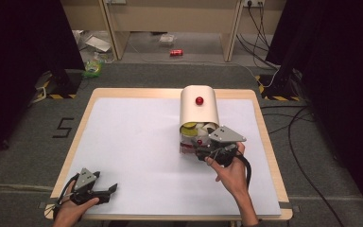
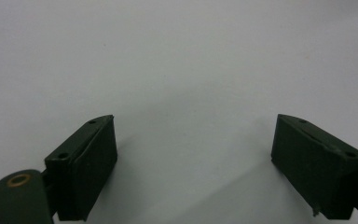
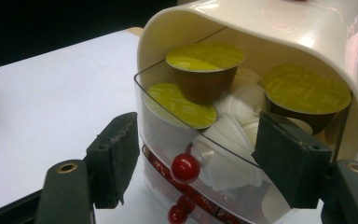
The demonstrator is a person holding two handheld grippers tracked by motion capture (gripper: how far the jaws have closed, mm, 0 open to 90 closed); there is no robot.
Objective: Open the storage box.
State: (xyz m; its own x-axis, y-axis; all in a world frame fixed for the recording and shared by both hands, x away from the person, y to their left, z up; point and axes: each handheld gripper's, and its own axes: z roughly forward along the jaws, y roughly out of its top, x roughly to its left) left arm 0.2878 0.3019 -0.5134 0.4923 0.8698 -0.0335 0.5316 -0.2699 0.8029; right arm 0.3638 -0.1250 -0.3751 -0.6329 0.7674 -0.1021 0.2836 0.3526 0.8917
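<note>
Item: cream capsule dispenser [image 1: 199, 108], far right part of my bench [image 1: 132, 142], clear drawer [image 3: 186, 140] pulled out, holding yellow-lidded capsules [image 3: 205, 57] and white ones. My right gripper [image 3: 200, 163]: fingers spread either side of the red knob [image 3: 185, 168], not pressing. My left gripper [image 2: 193, 163]: fingers spread, empty, near left corner.

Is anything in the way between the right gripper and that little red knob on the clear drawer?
Nothing visible. The right gripper sits right in front of the clear drawer, its fingers either side, apart from the red knob. The coffee pods lie behind it, inside.
</note>
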